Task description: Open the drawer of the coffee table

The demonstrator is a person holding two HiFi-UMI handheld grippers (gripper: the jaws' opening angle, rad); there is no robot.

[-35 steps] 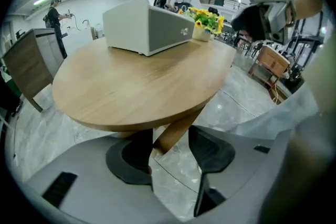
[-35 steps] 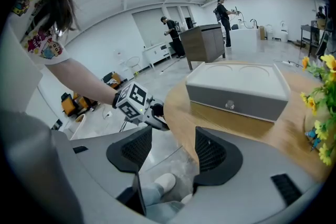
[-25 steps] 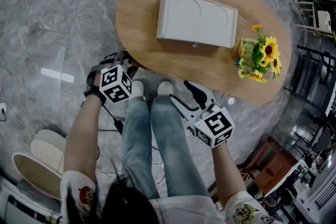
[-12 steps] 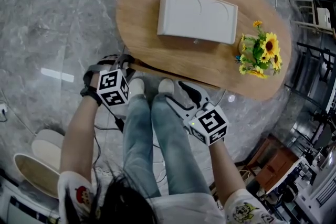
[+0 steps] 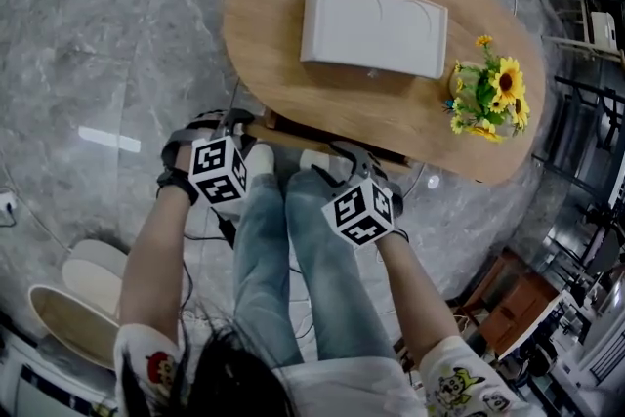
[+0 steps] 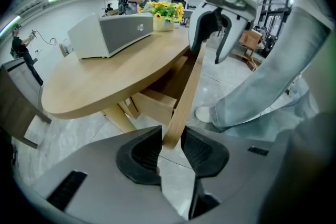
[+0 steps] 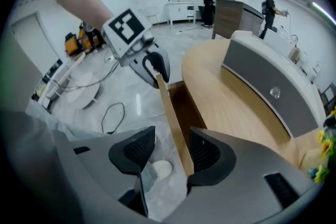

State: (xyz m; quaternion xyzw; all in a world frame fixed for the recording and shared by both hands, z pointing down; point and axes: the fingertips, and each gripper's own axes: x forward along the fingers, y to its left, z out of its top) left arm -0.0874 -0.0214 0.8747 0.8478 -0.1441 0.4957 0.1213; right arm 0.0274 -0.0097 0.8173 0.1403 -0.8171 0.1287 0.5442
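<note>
The oval wooden coffee table (image 5: 283, 63) has its drawer a little way out at the near edge, its thin wooden drawer front (image 5: 322, 142) showing as a strip. My left gripper (image 5: 234, 124) is shut on the left end of that front (image 6: 186, 92), both pads (image 6: 144, 152) against the board. My right gripper (image 5: 354, 161) straddles the right end of the front (image 7: 170, 113); its jaws are closing, the board lies near the right pad (image 7: 203, 152) with a gap on the other side. Each gripper view shows the other gripper: the right gripper (image 6: 210, 42) and the left gripper (image 7: 155, 68).
A white box (image 5: 373, 24) and a pot of sunflowers (image 5: 488, 98) stand on the table top. The person's legs (image 5: 293, 269) and shoes are right under the grippers. White round stools (image 5: 78, 298) and a cable lie on the marble floor at left; furniture crowds the right.
My right gripper has come down and forward from beside the legs onto the drawer front's right end, rolling as it went. The left gripper shifted slightly along the front.
</note>
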